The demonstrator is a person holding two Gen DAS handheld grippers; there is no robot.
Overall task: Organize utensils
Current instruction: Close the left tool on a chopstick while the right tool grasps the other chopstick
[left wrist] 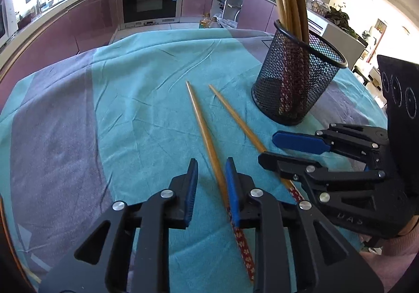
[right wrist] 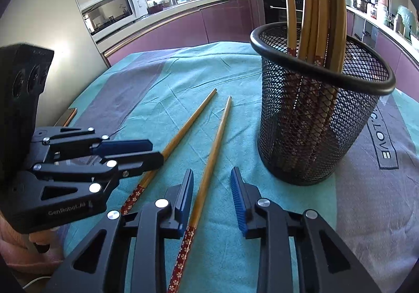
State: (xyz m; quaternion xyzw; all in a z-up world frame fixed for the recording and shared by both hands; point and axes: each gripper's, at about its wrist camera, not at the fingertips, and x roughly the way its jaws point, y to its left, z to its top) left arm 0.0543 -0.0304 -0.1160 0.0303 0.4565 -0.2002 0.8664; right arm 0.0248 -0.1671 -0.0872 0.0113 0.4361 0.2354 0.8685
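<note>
The left black two-finger gripper with blue pads (left wrist: pixel 210 183) straddles one bamboo chopstick with a red flower-patterned handle (left wrist: pixel 207 136), which lies on the teal and grey tablecloth (left wrist: pixel 117 99). Its jaws stand apart, the right pad against the stick, the left pad clear of it. The second, matching chopstick (right wrist: pixel 212 162) lies just beside the first, at about three o'clock from it. The right black gripper (right wrist: pixel 212 188) straddles it with jaws apart, neither pad pressing. At two o'clock from both stands the black wire-mesh holder (right wrist: pixel 314 136), upright, with more chopsticks inside.
</note>
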